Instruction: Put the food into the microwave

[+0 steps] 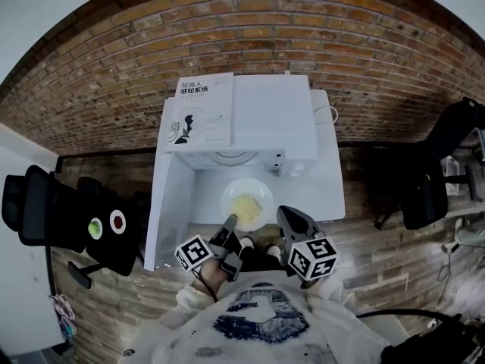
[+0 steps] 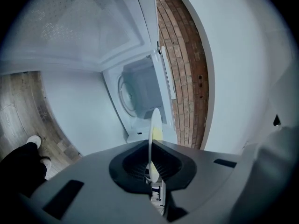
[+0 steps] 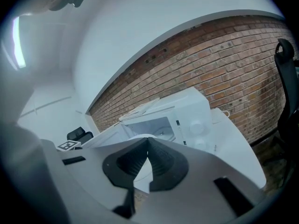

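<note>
Just in front of the open white microwave oven [image 1: 265, 120], which stands on a white tabletop [image 1: 330, 188] against a red brick wall [image 1: 303, 29], you hold a round white plate [image 1: 259, 187] carrying a heap of pale yellow food [image 1: 246, 205]. The oven's white door [image 1: 170, 211] is swung wide to the left, and a white paperback book [image 1: 198, 112] lies on the oven's roof. The plate sits at the mouth of the cavity and does not look to be inside yet; whether it rests on the tabletop or is lifted cannot be told. To do this step well, keep the plate level so the food does not slide. Steer it straight ahead towards the round glass turntable [image 2: 135, 90] and clear of the door on the left. Do not let go until the plate's base is set down on the turntable. Your left gripper [image 1: 231, 230] has its black ribbed fingers [image 2: 133, 164] clamped on the near rim of the plate. In the left gripper view the plate shows edge-on as a thin white line between them. Your right gripper [image 1: 288, 222] hovers just beside the plate on its right. Its fingers [image 3: 163, 164] are brought together at the tips, nothing shows between them, and they do not appear to touch the plate.
</note>
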`<state>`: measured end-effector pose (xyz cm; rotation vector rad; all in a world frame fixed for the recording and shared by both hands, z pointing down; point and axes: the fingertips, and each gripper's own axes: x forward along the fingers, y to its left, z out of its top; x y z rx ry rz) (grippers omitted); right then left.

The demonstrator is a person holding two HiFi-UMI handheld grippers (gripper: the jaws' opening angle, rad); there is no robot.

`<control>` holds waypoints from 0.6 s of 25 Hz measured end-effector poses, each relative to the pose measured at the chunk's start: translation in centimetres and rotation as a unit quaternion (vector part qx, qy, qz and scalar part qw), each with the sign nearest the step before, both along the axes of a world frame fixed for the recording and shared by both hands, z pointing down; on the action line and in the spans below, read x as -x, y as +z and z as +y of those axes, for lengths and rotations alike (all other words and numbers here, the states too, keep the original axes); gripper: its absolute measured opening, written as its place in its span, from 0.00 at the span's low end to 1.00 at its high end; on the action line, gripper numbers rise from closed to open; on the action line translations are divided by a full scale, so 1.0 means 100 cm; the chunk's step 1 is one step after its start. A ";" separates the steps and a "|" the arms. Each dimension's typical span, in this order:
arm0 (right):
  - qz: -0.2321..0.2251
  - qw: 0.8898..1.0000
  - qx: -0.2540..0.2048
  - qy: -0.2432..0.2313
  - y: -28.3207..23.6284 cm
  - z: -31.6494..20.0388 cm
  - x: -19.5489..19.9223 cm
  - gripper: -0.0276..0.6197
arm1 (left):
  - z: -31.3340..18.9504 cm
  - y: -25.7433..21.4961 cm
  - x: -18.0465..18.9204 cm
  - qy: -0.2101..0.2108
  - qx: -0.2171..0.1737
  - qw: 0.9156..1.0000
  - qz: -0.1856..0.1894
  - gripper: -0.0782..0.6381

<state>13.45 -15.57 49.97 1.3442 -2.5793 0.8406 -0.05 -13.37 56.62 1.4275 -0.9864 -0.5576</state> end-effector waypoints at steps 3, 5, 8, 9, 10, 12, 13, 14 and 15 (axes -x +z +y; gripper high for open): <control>0.004 1.000 0.002 0.001 0.000 -0.007 0.007 0.06 | -0.012 0.003 0.006 -0.003 -0.006 1.000 0.016 0.13; 0.007 1.000 0.003 0.005 -0.001 -0.010 0.009 0.06 | -0.017 0.009 0.011 0.000 0.000 1.000 0.013 0.13; 0.014 1.000 0.005 0.011 0.000 -0.015 0.009 0.06 | -0.027 0.012 0.011 0.004 -0.004 1.000 0.021 0.13; 0.016 1.000 0.006 0.012 0.001 -0.017 0.009 0.06 | -0.029 0.016 0.014 0.003 0.004 1.000 0.015 0.13; 0.017 1.000 0.007 0.013 0.001 -0.019 0.010 0.06 | -0.031 0.021 0.017 0.001 0.012 1.000 0.009 0.13; 0.020 1.000 0.007 0.015 0.000 -0.022 0.011 0.06 | -0.038 0.024 0.019 -0.002 0.012 1.000 0.012 0.13; 0.021 1.000 0.007 0.016 0.000 -0.023 0.012 0.06 | -0.042 0.026 0.020 -0.002 0.011 1.000 0.015 0.13; 0.022 1.000 0.007 0.017 0.000 -0.024 0.012 0.06 | -0.045 0.029 0.022 -0.003 0.014 1.000 0.013 0.13; 0.024 1.000 0.008 0.018 0.000 -0.024 0.012 0.06 | -0.047 0.032 0.023 -0.003 0.020 1.000 0.009 0.13</control>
